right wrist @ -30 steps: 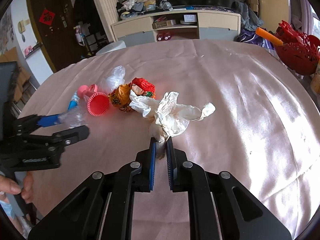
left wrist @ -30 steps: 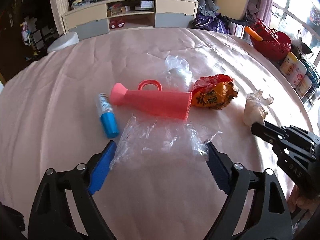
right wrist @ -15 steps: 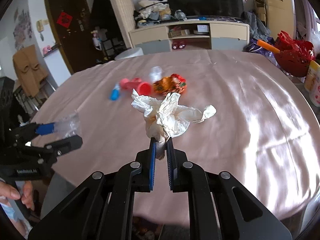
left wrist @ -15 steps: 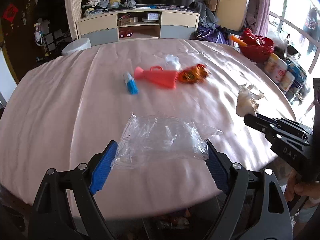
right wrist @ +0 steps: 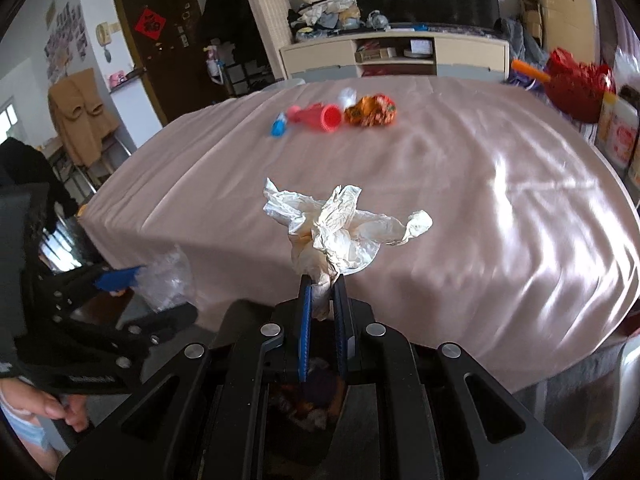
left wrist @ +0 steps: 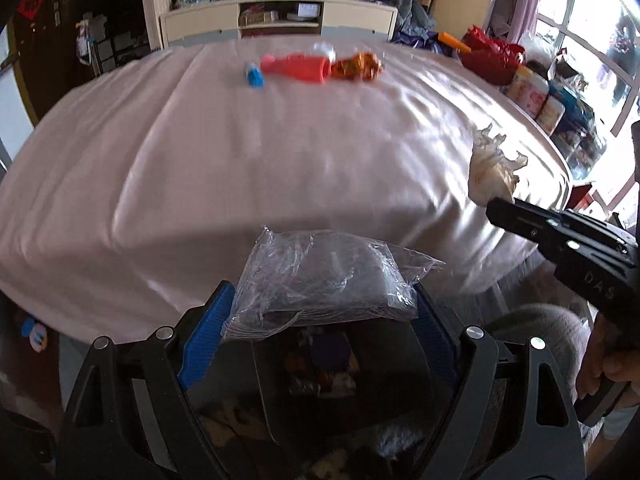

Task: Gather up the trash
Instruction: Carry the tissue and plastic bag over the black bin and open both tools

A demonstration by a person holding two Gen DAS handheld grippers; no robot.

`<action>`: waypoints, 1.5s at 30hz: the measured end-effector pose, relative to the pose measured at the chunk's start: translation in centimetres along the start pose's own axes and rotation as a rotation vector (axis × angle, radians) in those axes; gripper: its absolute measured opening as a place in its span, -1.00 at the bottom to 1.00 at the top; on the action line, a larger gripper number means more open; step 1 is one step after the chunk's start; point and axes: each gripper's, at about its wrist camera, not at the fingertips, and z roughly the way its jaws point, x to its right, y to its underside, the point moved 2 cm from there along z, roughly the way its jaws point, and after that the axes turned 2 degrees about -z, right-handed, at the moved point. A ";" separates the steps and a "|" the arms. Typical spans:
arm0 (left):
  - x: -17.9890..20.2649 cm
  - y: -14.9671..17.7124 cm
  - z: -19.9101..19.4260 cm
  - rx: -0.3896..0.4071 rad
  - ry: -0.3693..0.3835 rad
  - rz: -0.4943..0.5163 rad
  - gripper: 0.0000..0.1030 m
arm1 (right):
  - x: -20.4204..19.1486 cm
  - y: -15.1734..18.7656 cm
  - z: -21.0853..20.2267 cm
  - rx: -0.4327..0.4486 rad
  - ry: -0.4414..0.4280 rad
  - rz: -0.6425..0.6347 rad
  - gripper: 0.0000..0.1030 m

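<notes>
My left gripper [left wrist: 320,312] holds a clear plastic bag [left wrist: 320,280] stretched between its blue pads, off the table's near edge and above a dark bin [left wrist: 320,380] with trash inside. My right gripper [right wrist: 323,300] is shut on a crumpled white tissue [right wrist: 336,232], also above the bin [right wrist: 316,400]. The tissue shows in the left wrist view [left wrist: 492,172], and the bag in the right wrist view [right wrist: 168,280]. On the pink tablecloth [left wrist: 240,160] far back lie a blue tube [left wrist: 254,76], a red plastic cone [left wrist: 300,68] and an orange snack wrapper [left wrist: 356,66].
A red basket [left wrist: 492,56] and bottles [left wrist: 532,92] stand at the table's right edge. A cabinet [right wrist: 396,56] stands behind the table. A person's hand [right wrist: 52,412] holds the left gripper's handle.
Both grippers have pulled back from the table top to beyond its near edge, carrying the bag and the tissue. The bin has come into view beneath them.
</notes>
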 end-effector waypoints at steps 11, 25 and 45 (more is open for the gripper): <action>-1.2 7.0 4.1 -0.152 -0.006 -0.061 0.58 | -1.4 5.5 3.6 -0.121 -0.074 0.055 -0.76; -1.5 10.9 8.7 -0.287 0.031 -0.057 0.58 | -1.3 9.4 8.6 -0.288 -0.096 0.134 -0.70; -3.7 9.0 6.3 -0.235 0.021 -0.080 0.84 | 0.6 6.7 5.9 -0.210 -0.030 0.167 0.76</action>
